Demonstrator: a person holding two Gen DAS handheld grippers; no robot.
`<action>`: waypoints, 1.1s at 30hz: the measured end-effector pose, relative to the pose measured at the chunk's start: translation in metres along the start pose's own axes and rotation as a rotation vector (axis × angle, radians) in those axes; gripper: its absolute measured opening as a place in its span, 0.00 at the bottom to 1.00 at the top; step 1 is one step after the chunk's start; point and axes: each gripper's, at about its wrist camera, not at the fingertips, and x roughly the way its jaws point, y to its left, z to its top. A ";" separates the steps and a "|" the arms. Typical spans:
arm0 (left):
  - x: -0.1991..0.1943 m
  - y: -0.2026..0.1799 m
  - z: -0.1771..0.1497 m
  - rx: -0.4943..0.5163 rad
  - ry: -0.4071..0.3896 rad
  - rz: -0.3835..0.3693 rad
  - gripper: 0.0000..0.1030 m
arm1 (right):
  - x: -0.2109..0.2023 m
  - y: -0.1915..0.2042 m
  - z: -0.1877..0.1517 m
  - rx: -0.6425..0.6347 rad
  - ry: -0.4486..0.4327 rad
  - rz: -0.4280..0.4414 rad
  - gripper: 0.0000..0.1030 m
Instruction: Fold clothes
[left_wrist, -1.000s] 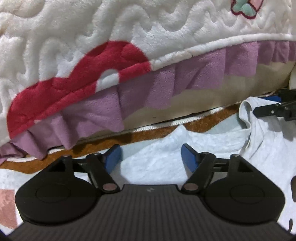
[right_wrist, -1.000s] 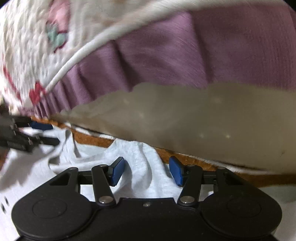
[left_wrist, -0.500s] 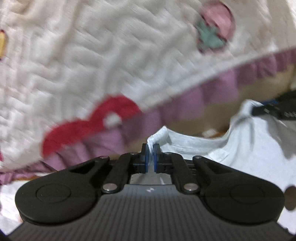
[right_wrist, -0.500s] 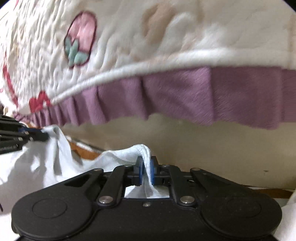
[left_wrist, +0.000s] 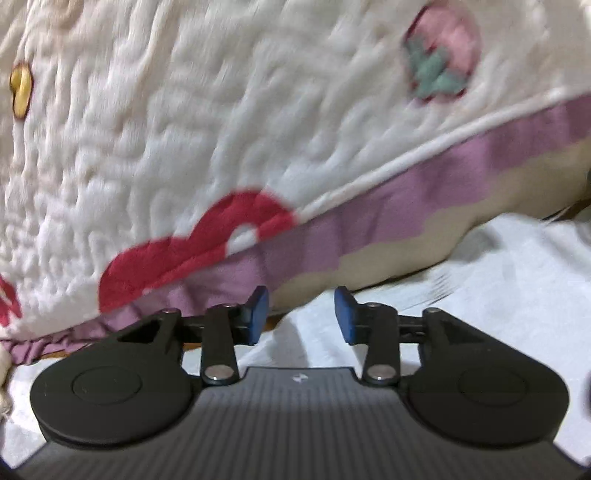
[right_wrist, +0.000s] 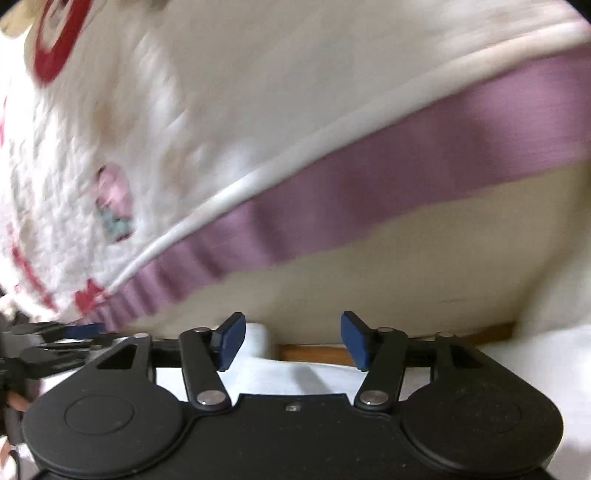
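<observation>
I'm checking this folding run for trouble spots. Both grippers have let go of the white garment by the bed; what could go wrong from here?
1. The garment lies rumpled, so the fold may not stay flat.
2. The quilt's purple frill hangs close above it; a regrasp could catch the frill.
3. The left hand-held gripper and right hand-held gripper, jaws just opened with nothing between, work close together and might clash.

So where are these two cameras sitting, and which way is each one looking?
Left wrist: sits behind the left gripper, its blue fingers apart; faces the quilted blanket over the white garment.
Right wrist: sits behind the right gripper, open; faces that blanket's purple frill; the left gripper shows far left.
Shared: blanket, frill, garment.
</observation>
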 end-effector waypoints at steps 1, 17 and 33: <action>-0.004 -0.005 0.005 -0.012 -0.007 -0.049 0.49 | -0.013 -0.019 -0.001 0.027 0.008 -0.058 0.61; 0.057 -0.119 0.021 -0.145 0.212 -0.256 0.52 | -0.097 -0.148 -0.065 0.527 0.086 -0.031 0.61; 0.062 -0.123 0.018 -0.126 0.174 -0.220 0.09 | -0.099 -0.079 -0.041 0.000 -0.097 -0.124 0.04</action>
